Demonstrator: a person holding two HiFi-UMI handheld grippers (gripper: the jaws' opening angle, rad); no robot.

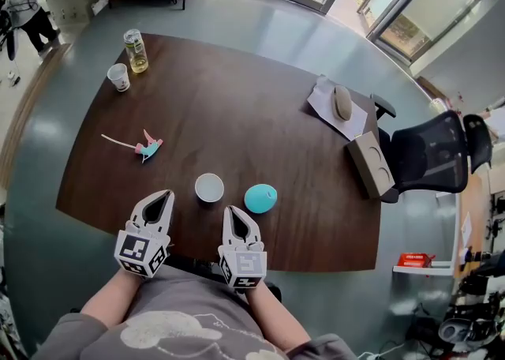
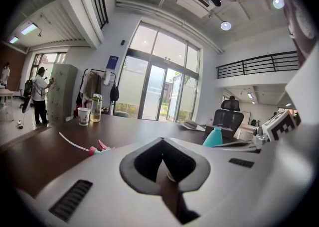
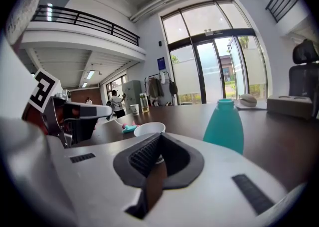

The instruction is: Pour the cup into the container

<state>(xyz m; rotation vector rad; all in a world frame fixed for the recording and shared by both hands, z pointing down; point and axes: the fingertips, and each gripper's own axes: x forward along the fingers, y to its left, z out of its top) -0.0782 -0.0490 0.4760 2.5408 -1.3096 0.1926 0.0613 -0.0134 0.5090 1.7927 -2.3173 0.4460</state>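
Note:
A small white cup [image 1: 209, 188] stands on the dark wooden table [image 1: 237, 114] near its front edge. A teal egg-shaped container [image 1: 260, 198] stands just right of it. My left gripper [image 1: 166, 193] hovers to the left of the cup, shut and holding nothing. Shut and empty too, my right gripper [image 1: 231, 210] sits in front of the gap between cup and container. In the right gripper view the cup [image 3: 149, 128] lies straight beyond the gripper [image 3: 158, 135], with the container [image 3: 224, 125] to its right. The left gripper view shows the gripper [image 2: 162, 140] and the container [image 2: 213, 138].
At the table's far left corner stand a paper cup [image 1: 118, 76] and a clear bottle [image 1: 136, 50]. A pink and teal toy [image 1: 147, 146] lies at mid left. A cardboard box [image 1: 371, 163] and paper [image 1: 327, 106] lie at the right edge, beside a black office chair [image 1: 430, 153].

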